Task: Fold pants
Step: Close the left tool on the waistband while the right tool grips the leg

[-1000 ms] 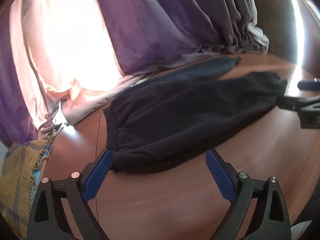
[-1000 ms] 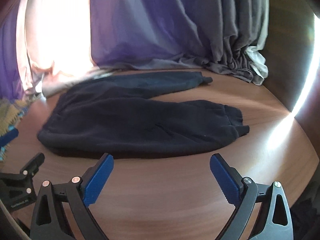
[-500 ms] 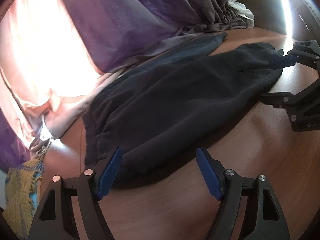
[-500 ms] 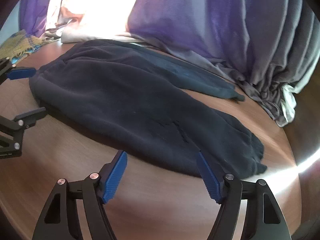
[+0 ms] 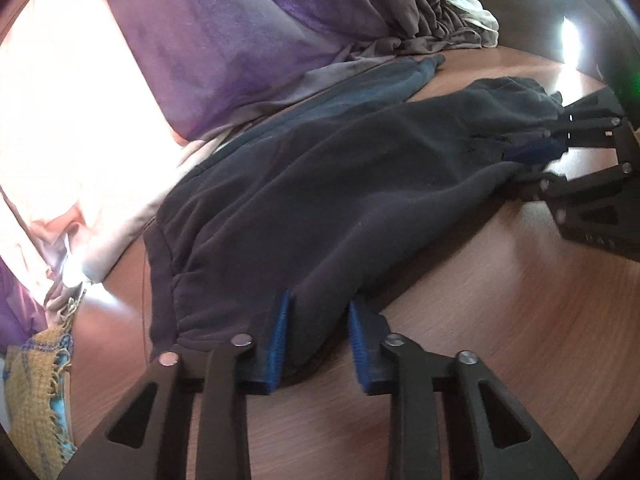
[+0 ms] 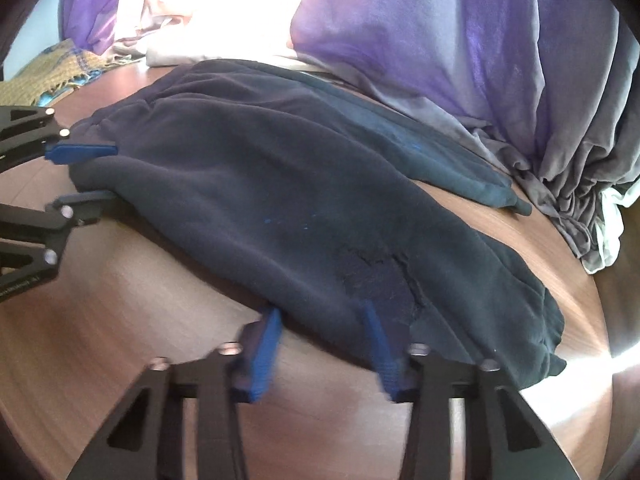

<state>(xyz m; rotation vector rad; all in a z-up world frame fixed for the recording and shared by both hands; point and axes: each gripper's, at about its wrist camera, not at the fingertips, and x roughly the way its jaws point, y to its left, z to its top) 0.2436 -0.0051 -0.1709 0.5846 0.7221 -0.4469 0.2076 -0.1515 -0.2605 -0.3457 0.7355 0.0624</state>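
Dark navy pants (image 5: 360, 184) lie flat on the brown wooden table (image 5: 460, 340), waistband at the left, two legs running right. My left gripper (image 5: 318, 312) has its jaws partly closed around the near edge of the pants by the waistband, with fabric bunched between the blue pads. It also shows in the right wrist view (image 6: 80, 172). My right gripper (image 6: 320, 320) has its jaws narrowed around the near edge of the nearer leg (image 6: 400, 272), and shows in the left wrist view (image 5: 536, 160). The grip looks loose on both.
Purple and grey curtains (image 5: 248, 40) hang behind the table and pool on its back edge (image 6: 560, 184). A yellow woven cloth (image 5: 36, 392) lies at the left end. Bare wood lies in front of the pants. Sunlight glares at the right table edge (image 6: 592, 360).
Both grippers moved forward onto the near edge of the pants and their jaws narrowed from wide open to partly closed around the fabric.
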